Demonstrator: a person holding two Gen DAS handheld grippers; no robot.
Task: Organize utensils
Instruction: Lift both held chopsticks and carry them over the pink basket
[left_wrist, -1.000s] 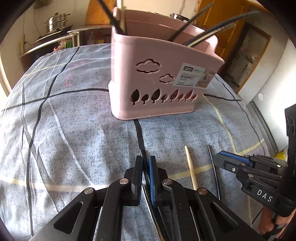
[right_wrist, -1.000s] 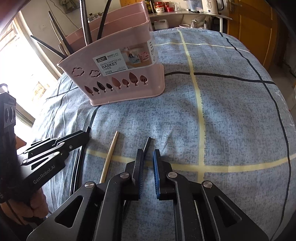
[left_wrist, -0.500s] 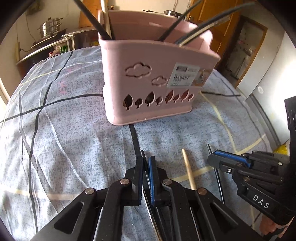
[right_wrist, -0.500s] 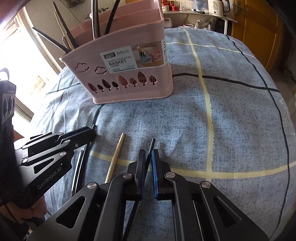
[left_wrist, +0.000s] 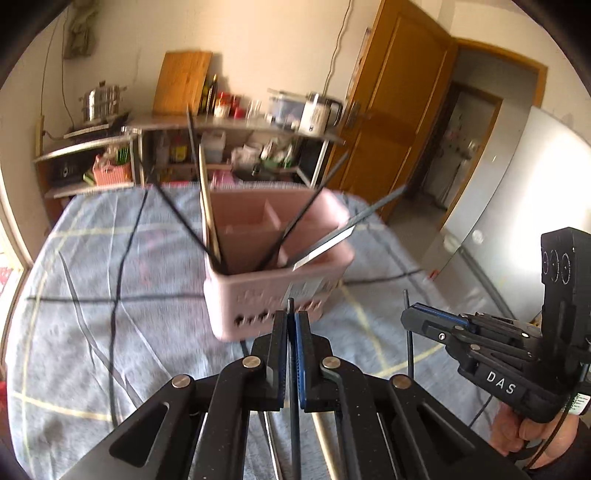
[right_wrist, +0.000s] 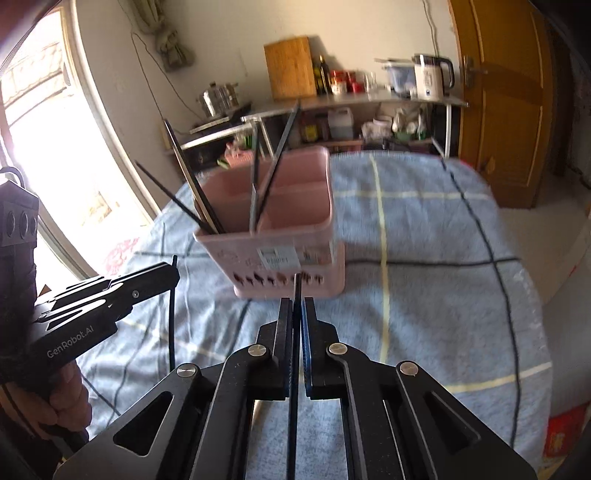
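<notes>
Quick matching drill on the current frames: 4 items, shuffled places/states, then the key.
Items:
1. left gripper
2. right gripper
3. pink basket
4. cutting board

Places/states:
A. leans against the wall on the back shelf
B. shut on a black chopstick, seen side-on at the left of the right wrist view
C. stands on the blue tablecloth, chopsticks sticking out of it
D. shut on a black chopstick, seen side-on at the right of the left wrist view

Pairs: 1-B, 2-D, 3-C, 4-A
</notes>
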